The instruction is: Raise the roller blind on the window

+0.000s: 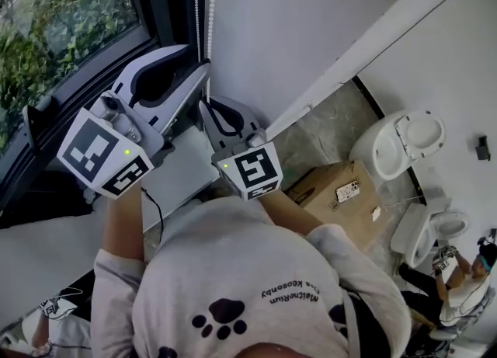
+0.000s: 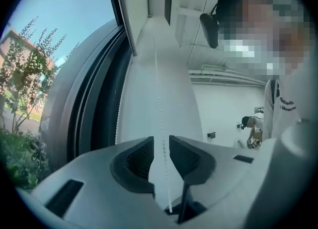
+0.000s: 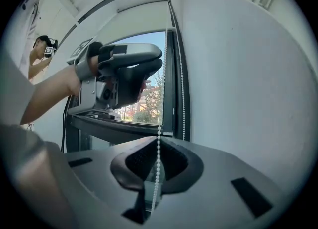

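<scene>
My right gripper (image 3: 158, 143) is clamped on the chain (image 1: 210, 7), which hangs vertical beside the window (image 1: 70, 30), and my left gripper (image 2: 161, 142), higher up, has its jaws apart around the chain, not pressing it.

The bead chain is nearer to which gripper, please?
Right. The right gripper is shut on the bead chain; the left gripper, higher up, has its jaws apart around it.

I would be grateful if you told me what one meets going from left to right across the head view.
window → left gripper → right gripper → box → crouching person
</scene>
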`<state>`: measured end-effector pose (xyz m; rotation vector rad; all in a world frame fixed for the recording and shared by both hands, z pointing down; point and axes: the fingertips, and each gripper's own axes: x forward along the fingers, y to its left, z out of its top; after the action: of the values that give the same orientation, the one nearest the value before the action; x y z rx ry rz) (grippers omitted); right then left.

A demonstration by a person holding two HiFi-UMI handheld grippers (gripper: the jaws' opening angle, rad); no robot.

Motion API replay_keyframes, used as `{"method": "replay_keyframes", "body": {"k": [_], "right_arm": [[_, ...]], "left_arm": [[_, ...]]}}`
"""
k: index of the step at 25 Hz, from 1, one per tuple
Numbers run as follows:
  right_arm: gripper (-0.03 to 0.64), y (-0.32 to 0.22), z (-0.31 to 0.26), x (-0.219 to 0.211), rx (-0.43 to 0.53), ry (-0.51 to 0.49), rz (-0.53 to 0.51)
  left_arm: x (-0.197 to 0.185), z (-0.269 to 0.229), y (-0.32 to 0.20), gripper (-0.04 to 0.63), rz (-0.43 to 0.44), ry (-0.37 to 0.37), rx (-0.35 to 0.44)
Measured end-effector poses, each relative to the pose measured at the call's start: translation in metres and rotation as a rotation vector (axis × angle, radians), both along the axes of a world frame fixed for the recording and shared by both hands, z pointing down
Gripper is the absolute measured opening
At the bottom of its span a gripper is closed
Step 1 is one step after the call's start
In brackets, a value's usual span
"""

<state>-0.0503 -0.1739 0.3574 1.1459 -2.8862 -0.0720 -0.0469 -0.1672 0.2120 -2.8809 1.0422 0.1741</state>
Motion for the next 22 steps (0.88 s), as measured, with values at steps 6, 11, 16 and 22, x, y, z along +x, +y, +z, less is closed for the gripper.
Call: {"method": "replay_keyframes", "body": {"k": [6, 11, 16, 22], "right_arm": [[0.02, 0.003, 0.0, -0.003, 0.006, 0.008, -0.006], [0.02, 0.002, 0.0, -0.003, 0.01, 0.011, -0.003], [0.02, 0.0, 0.007, -0.005, 0.012, 0.02, -0.001], [0.02, -0.001, 0.042, -0.008, -0.035, 0.044, -0.013]], "left_arm": [[0.016, -0.024, -0.012, 0.097, 0.024, -0.059, 0.035], [0.022, -0.024, -0.01, 0.023, 0.048, -0.094, 0.037], [0.012, -0.018, -0.011, 0.02, 0.048, -0.047, 0.006], [0.005, 0.018, -0.019, 0.019, 0.017, -0.05, -0.045]]}}
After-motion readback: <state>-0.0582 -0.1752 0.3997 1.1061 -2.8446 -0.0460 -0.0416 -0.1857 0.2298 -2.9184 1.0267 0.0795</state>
